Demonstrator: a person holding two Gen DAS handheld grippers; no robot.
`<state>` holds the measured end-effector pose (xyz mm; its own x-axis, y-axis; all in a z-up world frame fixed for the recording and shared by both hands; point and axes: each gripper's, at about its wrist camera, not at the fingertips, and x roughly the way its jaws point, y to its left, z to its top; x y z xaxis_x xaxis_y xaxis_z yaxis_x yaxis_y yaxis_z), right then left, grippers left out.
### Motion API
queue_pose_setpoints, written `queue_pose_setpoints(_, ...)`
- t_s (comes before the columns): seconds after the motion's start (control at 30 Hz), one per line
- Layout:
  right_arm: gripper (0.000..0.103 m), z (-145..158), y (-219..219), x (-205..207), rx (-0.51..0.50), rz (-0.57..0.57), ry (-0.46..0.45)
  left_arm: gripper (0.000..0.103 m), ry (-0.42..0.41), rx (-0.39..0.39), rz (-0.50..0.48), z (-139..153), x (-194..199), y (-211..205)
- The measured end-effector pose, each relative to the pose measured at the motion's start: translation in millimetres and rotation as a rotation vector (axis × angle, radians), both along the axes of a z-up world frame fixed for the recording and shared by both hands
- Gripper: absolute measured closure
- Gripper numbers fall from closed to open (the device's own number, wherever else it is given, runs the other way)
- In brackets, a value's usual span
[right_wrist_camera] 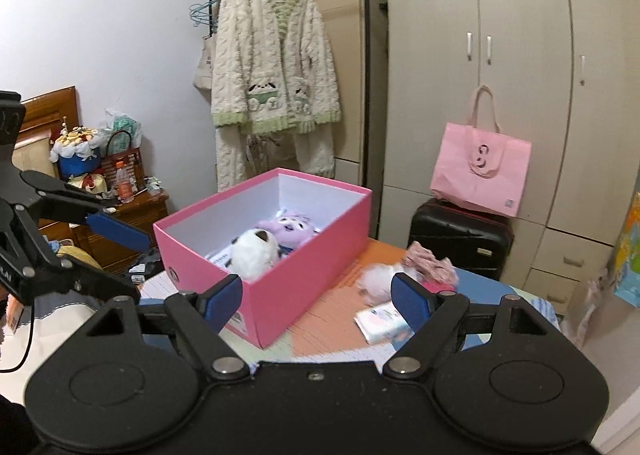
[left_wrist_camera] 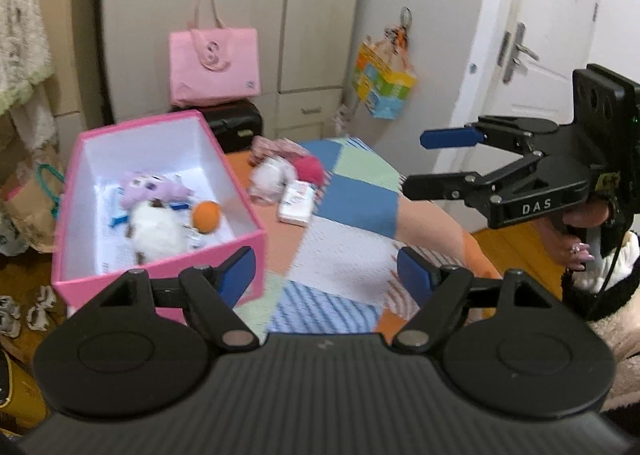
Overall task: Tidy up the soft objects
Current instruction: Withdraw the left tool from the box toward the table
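An open pink box (left_wrist_camera: 67, 191) (right_wrist_camera: 304, 275) stands on the patchwork-covered table (left_wrist_camera: 352, 191). In it lie a white plush (left_wrist_camera: 160, 235) (right_wrist_camera: 254, 251), a purple plush (left_wrist_camera: 152, 191) (right_wrist_camera: 290, 231) and an orange ball (left_wrist_camera: 206, 217). To the right of the box, on the table, are a small white plush (left_wrist_camera: 272, 177) (right_wrist_camera: 376, 279), a floral cloth piece (left_wrist_camera: 276, 145) (right_wrist_camera: 430, 259), a red-pink soft item (left_wrist_camera: 310, 169) and a tissue packet (left_wrist_camera: 296, 203) (right_wrist_camera: 380, 321). My left gripper (left_wrist_camera: 326, 275) (right_wrist_camera: 144, 267) hovers open at the box's near corner, holding nothing. My right gripper (right_wrist_camera: 316, 301) (left_wrist_camera: 414, 163) is open and empty, short of the loose items.
A pink tote bag (left_wrist_camera: 214, 63) (right_wrist_camera: 480, 163) sits on a black suitcase (left_wrist_camera: 236, 123) (right_wrist_camera: 460, 239) behind the table, against the wardrobe. A fluffy robe (right_wrist_camera: 272, 75) hangs on a rack at the back. A cluttered nightstand (right_wrist_camera: 132, 211) is to the left, a door (left_wrist_camera: 532, 35) to the right.
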<state>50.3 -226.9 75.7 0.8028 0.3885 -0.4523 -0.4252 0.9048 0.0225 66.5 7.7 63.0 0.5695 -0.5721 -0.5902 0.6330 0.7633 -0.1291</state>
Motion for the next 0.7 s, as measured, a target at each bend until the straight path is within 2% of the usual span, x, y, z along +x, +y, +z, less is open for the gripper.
queue_pose_setpoints(0.13, 0.017, -10.0, -15.9, -3.2, 0.009, -0.012, 0.005, 0.026, 0.019, 0.005, -0.026, -14.8, 3.3, -23.7)
queue_pose_setpoints(0.3, 0.017, -24.0, -38.1, 5.7, 0.021, -0.036, 0.01, 0.026, 0.0, 0.014, -0.039, -31.6, 9.6, -52.0)
queue_pose_setpoints(0.5, 0.011, -46.6, -68.3, 29.6, 0.078, -0.129, -0.05, 0.026, -0.033, 0.019, -0.017, -50.9, 22.8, -80.8)
queue_pose_setpoints(0.63, 0.01, -61.6, -85.2, 51.2, 0.102, -0.151, -0.044, 0.026, -0.047, 0.015, -0.008, -63.9, 39.0, -98.9)
queue_pose_setpoints(0.7, 0.011, -68.1, -89.6, 63.3, 0.082, -0.159, -0.016, 0.026, -0.059, 0.019, 0.0, -70.2, 47.2, -108.5)
